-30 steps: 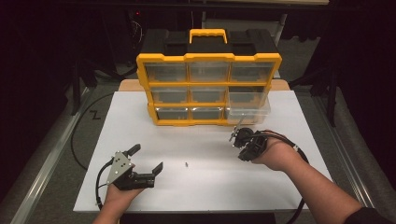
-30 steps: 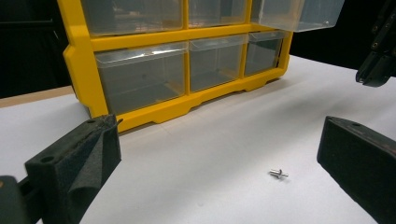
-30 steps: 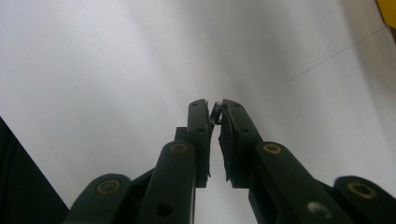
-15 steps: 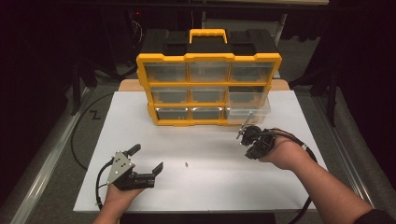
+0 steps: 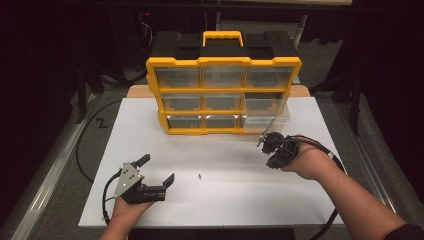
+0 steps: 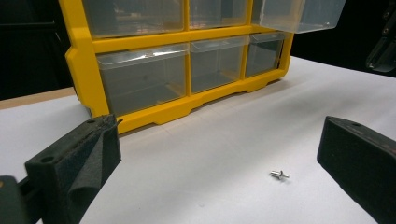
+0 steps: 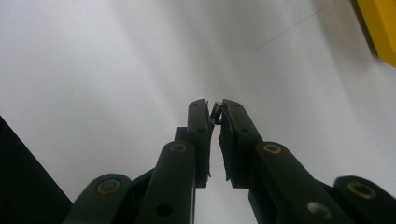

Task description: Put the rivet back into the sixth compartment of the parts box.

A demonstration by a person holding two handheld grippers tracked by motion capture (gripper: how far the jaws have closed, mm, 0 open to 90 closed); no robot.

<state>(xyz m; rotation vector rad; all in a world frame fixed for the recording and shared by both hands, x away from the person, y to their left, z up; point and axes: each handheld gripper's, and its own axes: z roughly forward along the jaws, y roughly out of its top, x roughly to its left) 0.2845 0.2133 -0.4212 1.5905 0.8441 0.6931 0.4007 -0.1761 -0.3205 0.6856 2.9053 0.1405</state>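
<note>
My right gripper has drifted a little to the right and slightly toward the yellow organizer over the last second, carried along by my right hand. A second ago it sat lower and further left on the white table; half a second ago it had already slid part of the way. Now its fingers point at the table just below the pulled-out clear drawer at the organizer's right end, with the tiny metal piece pinched between them travelling along with the move.
</note>
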